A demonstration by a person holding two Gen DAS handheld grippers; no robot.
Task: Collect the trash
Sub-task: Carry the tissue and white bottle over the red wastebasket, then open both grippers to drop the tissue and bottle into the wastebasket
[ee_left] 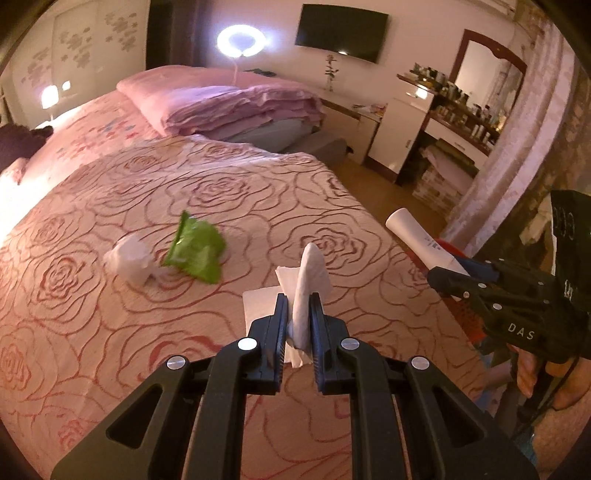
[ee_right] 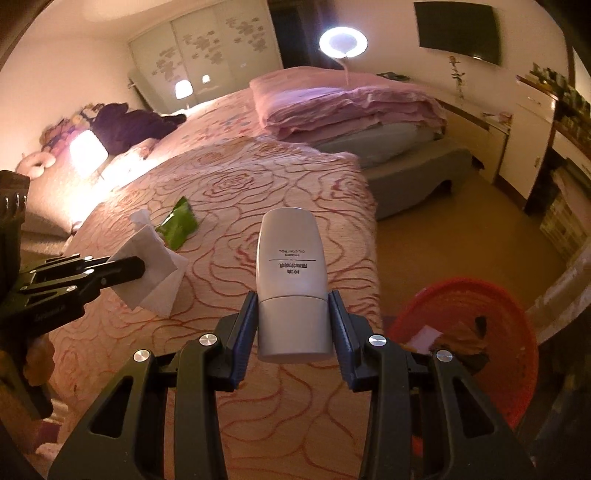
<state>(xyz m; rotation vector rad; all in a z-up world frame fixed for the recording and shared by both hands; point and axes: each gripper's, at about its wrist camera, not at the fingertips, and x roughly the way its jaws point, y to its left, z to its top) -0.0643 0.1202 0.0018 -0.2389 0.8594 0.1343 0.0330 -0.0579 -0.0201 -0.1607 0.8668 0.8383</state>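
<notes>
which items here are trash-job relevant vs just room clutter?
Job:
- white tissue, held in the left gripper
- white tube, held in the right gripper
- green wrapper and crumpled tissue on the bed
- red basket

Just lying about:
- folded pink quilt
- ring light
- wall TV

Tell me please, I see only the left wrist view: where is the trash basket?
Observer: The red basket stands low, just right of the right gripper.
Operator: Is it empty?
Observer: No. A white paper scrap and something brown lie inside.
Operator: How does the right gripper hold the tube?
Observer: Its pads clamp the white tube at the cap end, one on each side.
</notes>
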